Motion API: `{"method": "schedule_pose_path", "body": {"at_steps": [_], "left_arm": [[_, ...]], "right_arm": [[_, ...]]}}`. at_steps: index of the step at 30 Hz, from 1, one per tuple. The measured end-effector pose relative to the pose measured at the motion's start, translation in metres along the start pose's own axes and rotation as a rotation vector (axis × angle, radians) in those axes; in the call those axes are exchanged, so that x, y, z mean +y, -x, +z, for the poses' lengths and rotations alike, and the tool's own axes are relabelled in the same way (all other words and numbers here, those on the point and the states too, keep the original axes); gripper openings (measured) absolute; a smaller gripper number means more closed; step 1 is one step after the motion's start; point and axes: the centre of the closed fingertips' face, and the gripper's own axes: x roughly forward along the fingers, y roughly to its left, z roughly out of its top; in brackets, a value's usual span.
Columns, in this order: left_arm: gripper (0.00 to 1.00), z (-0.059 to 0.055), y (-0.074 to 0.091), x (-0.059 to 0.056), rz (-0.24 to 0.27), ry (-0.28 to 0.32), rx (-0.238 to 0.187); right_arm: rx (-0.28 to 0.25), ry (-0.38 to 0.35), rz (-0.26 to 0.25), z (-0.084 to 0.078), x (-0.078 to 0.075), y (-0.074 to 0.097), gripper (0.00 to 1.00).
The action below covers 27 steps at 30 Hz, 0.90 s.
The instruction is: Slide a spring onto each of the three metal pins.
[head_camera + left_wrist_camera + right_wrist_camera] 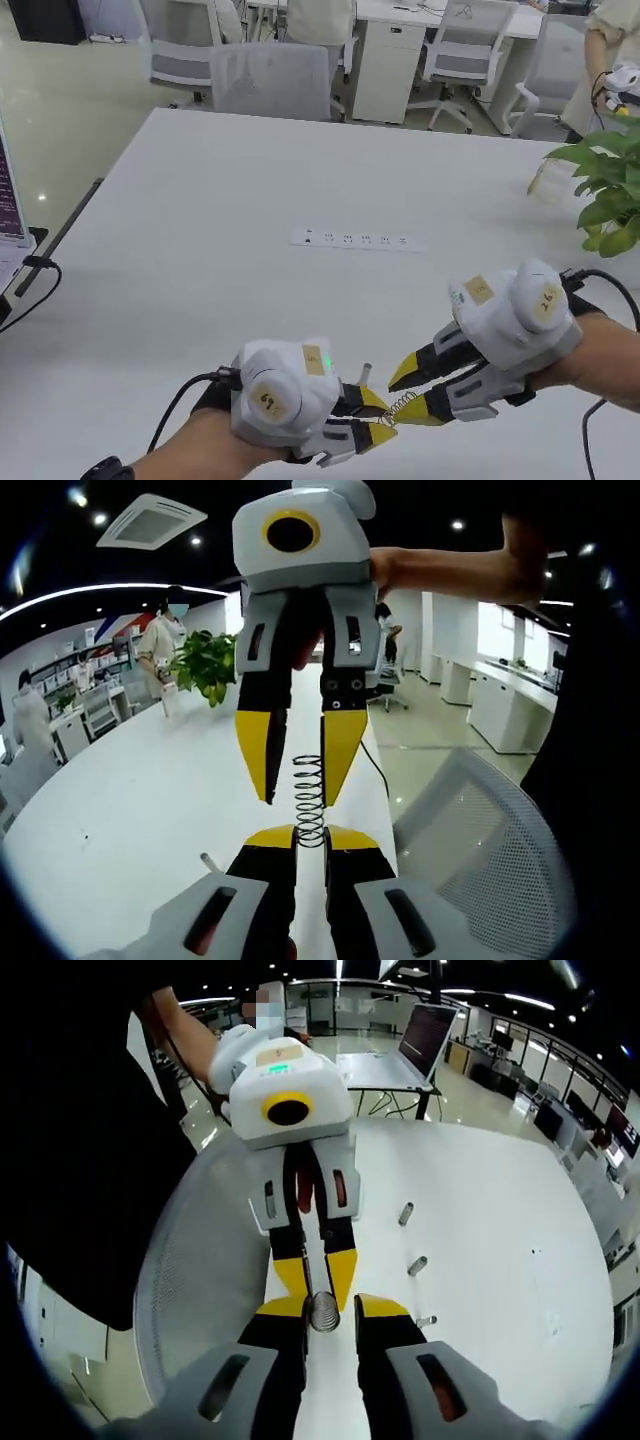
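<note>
A coil spring (400, 405) spans the short gap between my two grippers just above the white table (300, 180). My left gripper (383, 420) is shut on a thin metal pin (308, 1280), and the spring (310, 795) runs out from between its yellow tips. My right gripper (410, 397) faces it, jaws a little apart, with the spring's free end (322, 1312) between them and a gap on each side. Two more short pins (405, 1213) (417, 1265) lie on the table beside the grippers. One small pin (365, 373) shows just behind the left gripper.
A white power strip (350, 240) is set in the table's middle. A potted plant (605, 190) stands at the right edge and a laptop (8, 215) at the left edge. Grey office chairs (270, 80) stand behind the table. A mesh chair (480, 860) is close under the grippers.
</note>
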Motion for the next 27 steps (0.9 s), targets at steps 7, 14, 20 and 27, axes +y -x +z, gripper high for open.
{"method": "schedule_pose_path", "body": {"at_steps": [7, 14, 20, 27], "left_arm": [[0.02, 0.0046, 0.002, 0.0032, 0.007, -0.006, -0.01], [0.02, 0.008, 0.0038, 0.006, 0.014, -0.012, -0.017], [0.02, 0.0088, 0.0045, 0.0065, 0.014, -0.017, -0.016], [0.02, 0.0096, 0.0036, 0.0057, 0.012, -0.014, -0.018]], "right_arm": [[0.05, 0.055, 0.034, 0.0007, 0.0039, -0.0035, 0.14], [0.082, 0.089, 0.047, -0.0009, 0.004, -0.0064, 0.13], [0.087, 0.103, 0.046, -0.0002, 0.0025, -0.0055, 0.11], [0.098, 0.125, 0.042, -0.0013, 0.003, -0.0052, 0.09]]}}
